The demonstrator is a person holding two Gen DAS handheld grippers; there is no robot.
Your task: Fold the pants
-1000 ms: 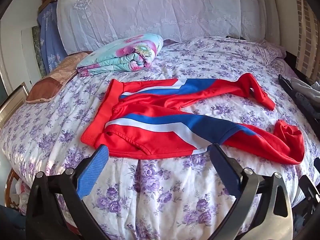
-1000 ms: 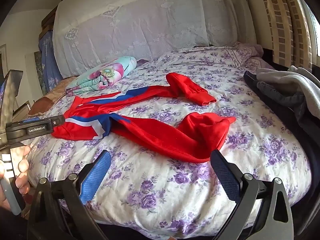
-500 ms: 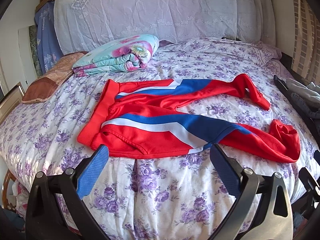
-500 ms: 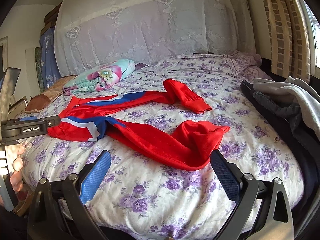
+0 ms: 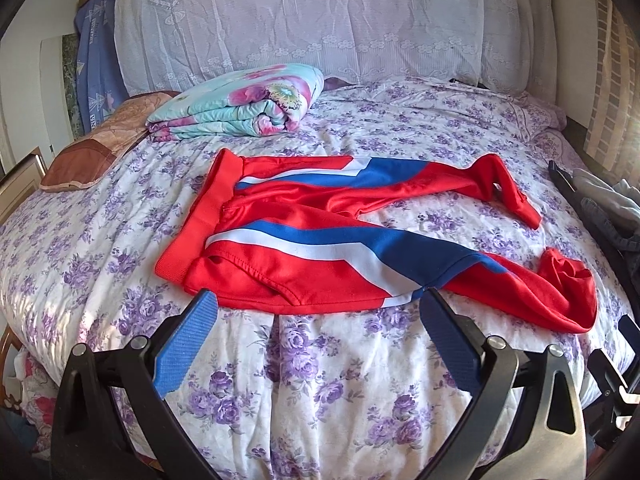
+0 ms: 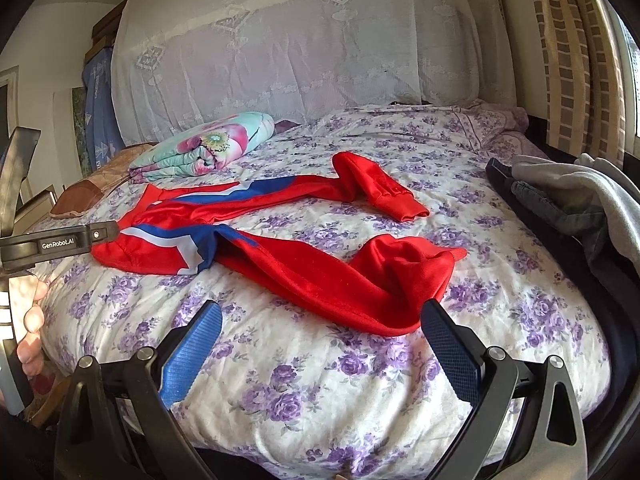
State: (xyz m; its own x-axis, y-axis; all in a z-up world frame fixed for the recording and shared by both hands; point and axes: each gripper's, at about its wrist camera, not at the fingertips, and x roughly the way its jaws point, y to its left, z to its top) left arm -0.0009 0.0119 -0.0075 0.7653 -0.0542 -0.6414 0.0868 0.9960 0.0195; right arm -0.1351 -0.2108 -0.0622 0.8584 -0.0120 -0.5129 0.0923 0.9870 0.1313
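Note:
Red pants (image 5: 320, 236) with blue and white stripes lie spread on the flowered bed, waistband to the left, both legs running right with crumpled cuffs. In the right wrist view the pants (image 6: 320, 276) lie ahead, the near cuff bunched just past my fingers. My left gripper (image 5: 318, 304) is open and empty, hovering at the near edge of the pants by the hip. My right gripper (image 6: 322, 314) is open and empty, just short of the near leg's cuff. The left gripper's body (image 6: 60, 240) shows at the left of the right wrist view.
A folded floral quilt (image 5: 240, 104) and a brown pillow (image 5: 100, 144) lie at the bed's far left. Grey and dark clothes (image 6: 572, 208) are piled on the bed's right edge. A lace-covered headboard (image 5: 320, 20) stands behind. The bedspread (image 5: 320, 380) drops off near me.
Both grippers have shifted slightly toward the bed and up; the view of the pants sits a little lower. The pants have not moved. Both grippers stay open.

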